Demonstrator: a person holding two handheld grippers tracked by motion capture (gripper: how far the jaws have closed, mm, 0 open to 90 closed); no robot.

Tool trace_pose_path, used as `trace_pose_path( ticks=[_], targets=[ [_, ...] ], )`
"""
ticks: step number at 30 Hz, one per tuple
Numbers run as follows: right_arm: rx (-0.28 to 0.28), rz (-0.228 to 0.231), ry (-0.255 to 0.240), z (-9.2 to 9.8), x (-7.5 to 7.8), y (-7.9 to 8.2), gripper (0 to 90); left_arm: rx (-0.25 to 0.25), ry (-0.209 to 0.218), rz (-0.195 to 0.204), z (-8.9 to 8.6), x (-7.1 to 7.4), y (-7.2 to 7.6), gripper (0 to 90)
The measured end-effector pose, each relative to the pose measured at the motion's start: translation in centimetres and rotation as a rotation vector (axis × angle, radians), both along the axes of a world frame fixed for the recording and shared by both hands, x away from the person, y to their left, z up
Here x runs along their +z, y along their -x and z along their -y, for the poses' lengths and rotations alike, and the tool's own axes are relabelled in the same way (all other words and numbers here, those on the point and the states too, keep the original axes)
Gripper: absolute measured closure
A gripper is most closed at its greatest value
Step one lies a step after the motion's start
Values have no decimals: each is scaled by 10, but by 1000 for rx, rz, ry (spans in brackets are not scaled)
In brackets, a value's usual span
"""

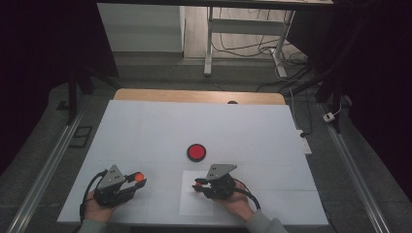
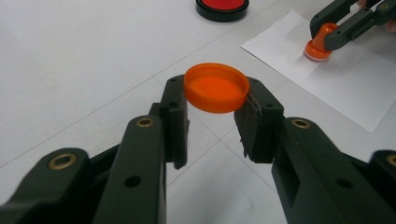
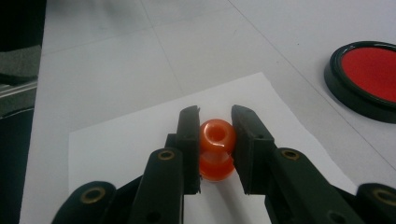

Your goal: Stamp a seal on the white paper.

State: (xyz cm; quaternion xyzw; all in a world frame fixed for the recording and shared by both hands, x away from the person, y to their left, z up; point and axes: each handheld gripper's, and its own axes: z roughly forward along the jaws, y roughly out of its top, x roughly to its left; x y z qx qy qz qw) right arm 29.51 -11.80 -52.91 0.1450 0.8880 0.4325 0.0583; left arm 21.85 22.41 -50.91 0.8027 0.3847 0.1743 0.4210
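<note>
The stamp (image 3: 216,149) stands upright on the paper (image 3: 121,140), its long axis vertical: knob up, wider base down on the sheet, pinched at the neck by our right gripper (image 3: 215,149), whose jaws are clamped on it from both sides. From above we see that gripper (image 1: 198,185) over the near middle of the table (image 1: 145,126), with the stamp (image 1: 197,187) at its tips. Our left gripper (image 2: 215,109) is clenched on the cap (image 2: 216,87), an orange disc held by its rim, hollow side up and tilted a little toward the camera, clear of the table; from above it shows as an orange spot (image 1: 139,176) at the left gripper (image 1: 137,178). The ink pad (image 1: 196,152), red in a black case, lies beyond the paper, well apart from both grippers. We can read no writing on stamp, cap or pad. The stamp sits near the paper's left edge in the high view. The far half of the table is open, and so is the stretch between the two grippers.
</note>
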Motion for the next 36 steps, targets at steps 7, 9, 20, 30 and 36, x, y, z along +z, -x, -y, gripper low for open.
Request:
trace_pose_path(
  ticks=[7,9,20,30,36],
  targets=[
    [8,47,22,-1,-1,4,727,0,0,2,0,0,0,653],
    [4,49,23,-1,-1,5,728,0,1,2,0,0,0,653],
    [-4,47,12,0,-3,5,729,2,2,3,0,1,1,653],
    [0,46,10,0,-3,5,730,2,4,5,-1,1,1,653],
    [-8,41,-2,1,-5,5,730,3,8,7,-1,2,1,653]
  ],
)
